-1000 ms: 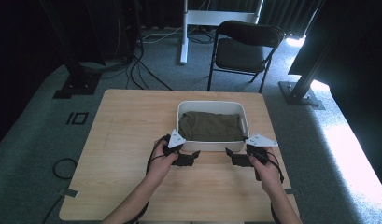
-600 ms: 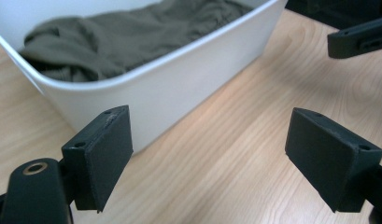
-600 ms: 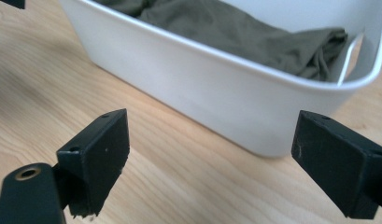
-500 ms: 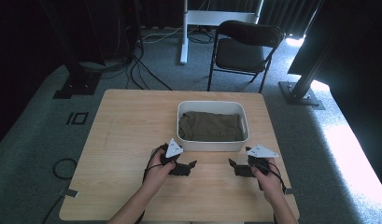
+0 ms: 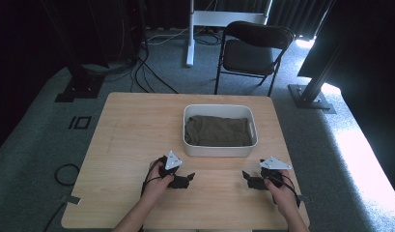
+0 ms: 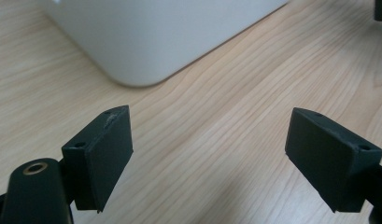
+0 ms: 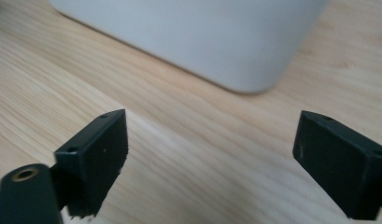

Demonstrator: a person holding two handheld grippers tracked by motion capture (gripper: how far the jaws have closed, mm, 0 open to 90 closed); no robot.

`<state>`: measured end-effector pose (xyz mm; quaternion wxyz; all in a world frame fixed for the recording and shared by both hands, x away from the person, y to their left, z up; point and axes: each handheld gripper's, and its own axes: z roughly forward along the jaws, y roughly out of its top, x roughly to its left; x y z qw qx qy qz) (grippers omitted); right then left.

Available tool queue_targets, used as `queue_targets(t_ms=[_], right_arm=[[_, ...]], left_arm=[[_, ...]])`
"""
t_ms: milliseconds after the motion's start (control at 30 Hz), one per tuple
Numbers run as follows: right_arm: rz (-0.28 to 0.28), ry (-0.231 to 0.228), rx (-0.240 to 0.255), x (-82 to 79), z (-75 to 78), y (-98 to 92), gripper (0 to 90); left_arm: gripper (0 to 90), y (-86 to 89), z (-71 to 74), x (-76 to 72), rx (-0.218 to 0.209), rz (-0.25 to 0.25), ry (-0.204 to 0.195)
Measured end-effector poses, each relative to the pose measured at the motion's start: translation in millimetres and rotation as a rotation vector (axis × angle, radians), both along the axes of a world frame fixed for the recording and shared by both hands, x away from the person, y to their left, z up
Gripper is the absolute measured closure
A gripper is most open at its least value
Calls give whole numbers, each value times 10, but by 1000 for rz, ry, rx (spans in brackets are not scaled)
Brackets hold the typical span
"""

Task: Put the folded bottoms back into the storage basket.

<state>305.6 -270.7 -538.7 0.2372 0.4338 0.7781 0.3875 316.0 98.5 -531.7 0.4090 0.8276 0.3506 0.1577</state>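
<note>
Both grippers sit low over the table (image 5: 127, 125), the left gripper (image 5: 190, 178) at about seven o'clock from the white bin (image 5: 219, 151) and the right gripper (image 5: 245, 176) at about five o'clock, each just short of the bin's near wall and touching nothing. Each gripper's jaws stand wide with bare wood between them, as the left gripper (image 6: 209, 154) view and the right gripper (image 7: 212, 158) view show. Inside the bin lies a folded olive cloth (image 5: 217, 130).
</note>
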Motion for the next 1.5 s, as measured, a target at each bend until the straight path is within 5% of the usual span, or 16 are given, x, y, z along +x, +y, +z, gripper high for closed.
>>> queue_targets(t_ms=[600,933,1133,1500], right_arm=[[-130,70,-19,-162,-204,-349,100],[-187,100,-42,-220,-217,-383,100],[-228,134,-11,-222,-224,-390,100],[-231,134,-10,-223,-224,-387,101]], left_arm=[[162,465,-150,-156,47,121,31],[162,751,-199,-260,61,217,55],[162,885,-215,-287,91,274,60],[156,1015,-226,-312,101,347,65]])
